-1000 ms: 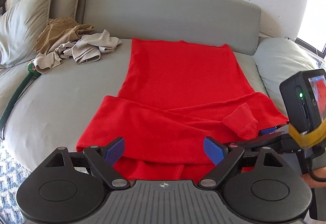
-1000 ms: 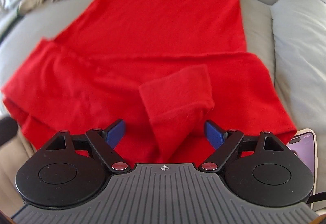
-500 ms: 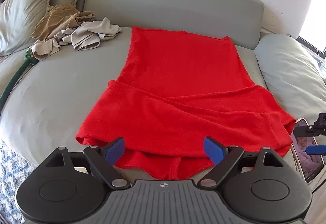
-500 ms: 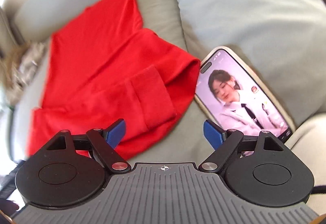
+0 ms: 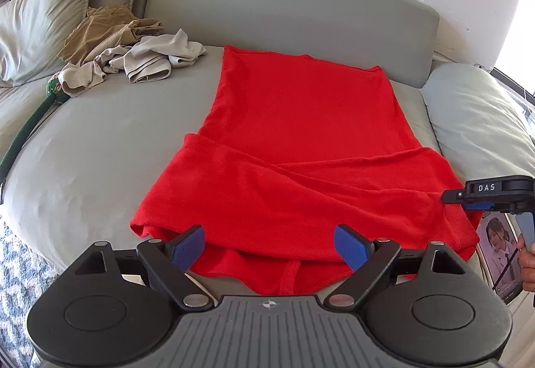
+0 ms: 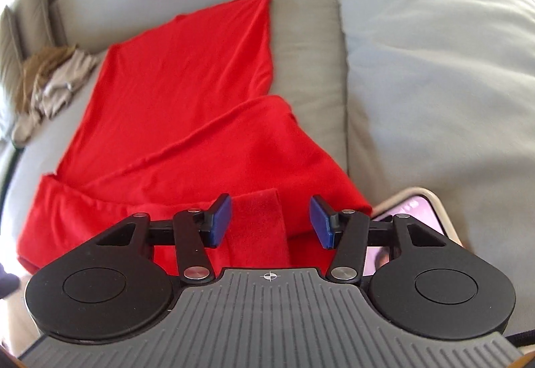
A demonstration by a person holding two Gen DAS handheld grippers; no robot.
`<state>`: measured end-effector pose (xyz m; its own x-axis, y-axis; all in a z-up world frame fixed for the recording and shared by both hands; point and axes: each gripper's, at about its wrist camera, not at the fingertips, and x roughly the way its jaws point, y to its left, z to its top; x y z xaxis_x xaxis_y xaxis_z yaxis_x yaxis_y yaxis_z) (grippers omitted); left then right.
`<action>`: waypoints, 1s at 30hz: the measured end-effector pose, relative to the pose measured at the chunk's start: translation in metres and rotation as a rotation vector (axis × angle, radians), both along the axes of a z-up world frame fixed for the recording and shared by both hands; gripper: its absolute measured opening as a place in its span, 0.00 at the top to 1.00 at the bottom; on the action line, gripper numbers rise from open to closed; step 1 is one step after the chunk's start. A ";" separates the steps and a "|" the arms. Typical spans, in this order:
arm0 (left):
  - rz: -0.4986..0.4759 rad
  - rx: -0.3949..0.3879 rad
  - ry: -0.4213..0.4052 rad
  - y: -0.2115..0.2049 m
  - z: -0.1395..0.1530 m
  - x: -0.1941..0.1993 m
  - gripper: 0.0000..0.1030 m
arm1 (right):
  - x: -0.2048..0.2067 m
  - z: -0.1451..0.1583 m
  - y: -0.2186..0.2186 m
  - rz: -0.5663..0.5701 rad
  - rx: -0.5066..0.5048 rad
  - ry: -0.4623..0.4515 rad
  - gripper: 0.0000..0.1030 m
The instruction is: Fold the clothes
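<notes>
Both of your grippers stood with jaws apart and gripped nothing. Your left gripper was spread wide, its blue pads on either side of the near hem of the red garment, hovering just in front of the cloth. Your right gripper was opened more narrowly, and the ribbed red cuff lay between its pads; whether the pads touched the fabric could not be told.

You had the red garment lying flat along the grey round sofa, its far edge near the backrest and its sleeves folded across the near half. At its right side lay a phone with a lit screen, just beside the cloth and next to a pale grey cushion.

At the far left of the seat sat a heap of tan and beige clothes, well apart from the red garment, with pillows behind it.
</notes>
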<state>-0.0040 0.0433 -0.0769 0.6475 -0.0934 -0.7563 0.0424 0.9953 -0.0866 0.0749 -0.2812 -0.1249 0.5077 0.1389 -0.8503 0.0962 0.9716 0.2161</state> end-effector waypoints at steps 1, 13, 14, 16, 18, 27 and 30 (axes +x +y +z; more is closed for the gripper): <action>0.002 -0.001 0.002 0.000 -0.001 0.000 0.16 | 0.000 -0.003 0.005 0.026 -0.025 0.002 0.59; 0.052 -0.020 0.006 0.014 -0.004 0.005 0.17 | -0.017 0.061 0.057 0.102 -0.317 -0.291 0.94; 0.061 -0.022 0.006 0.016 -0.004 0.006 0.17 | -0.017 0.068 0.059 0.087 -0.339 -0.330 0.94; 0.078 -0.025 0.009 0.019 -0.006 0.007 0.17 | -0.014 0.077 0.061 0.058 -0.374 -0.380 0.94; 0.092 -0.026 0.019 0.022 -0.008 0.009 0.17 | -0.004 0.073 0.058 0.049 -0.360 -0.339 0.94; 0.207 0.016 -0.014 0.062 -0.001 0.033 0.17 | 0.022 0.028 0.014 -0.067 -0.209 -0.043 0.41; 0.270 0.024 0.001 0.091 -0.001 0.052 0.21 | -0.003 0.043 -0.007 -0.123 -0.055 -0.062 0.26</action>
<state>0.0481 0.1345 -0.0776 0.6459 0.1009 -0.7567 -0.2254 0.9722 -0.0627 0.0722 -0.2882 -0.0824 0.5698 0.0268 -0.8213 0.2032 0.9638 0.1724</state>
